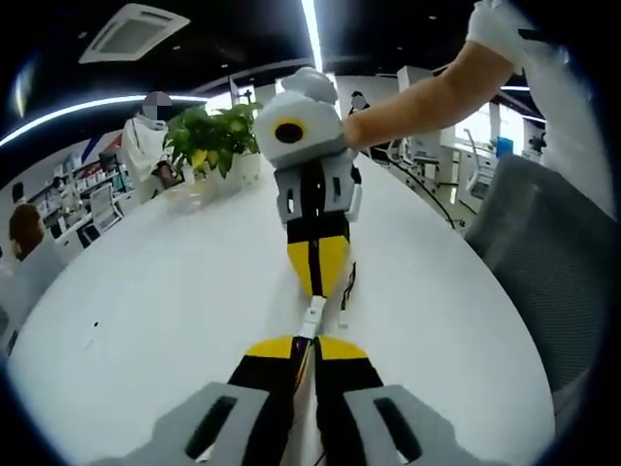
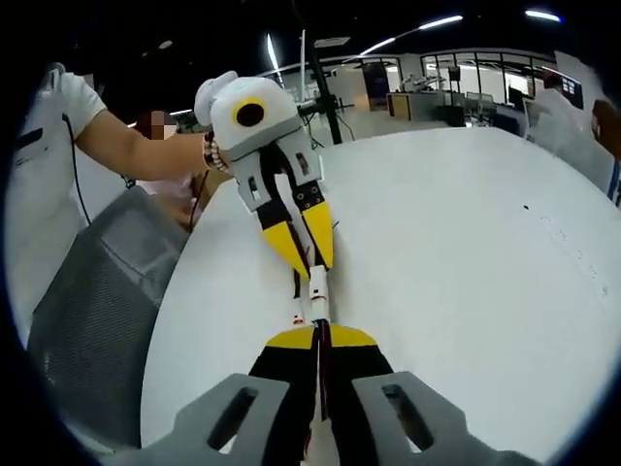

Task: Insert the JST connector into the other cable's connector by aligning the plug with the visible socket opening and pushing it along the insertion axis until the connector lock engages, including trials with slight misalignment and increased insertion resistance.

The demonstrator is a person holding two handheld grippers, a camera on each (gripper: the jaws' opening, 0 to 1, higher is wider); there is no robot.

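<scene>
On the white worktop (image 1: 146, 291), both grippers' jaws clamp white JST connectors (image 1: 312, 316) meeting tip to tip; slight tilt could jam the plug before locking.

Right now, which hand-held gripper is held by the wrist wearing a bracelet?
The left hand-held gripper: a bracelet circles the wrist behind it, while the wrist behind the right hand-held gripper is bare.

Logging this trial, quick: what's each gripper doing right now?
Left gripper: shut on its cable, at the connector.
Right gripper: shut on the other cable, at its connector.
</scene>
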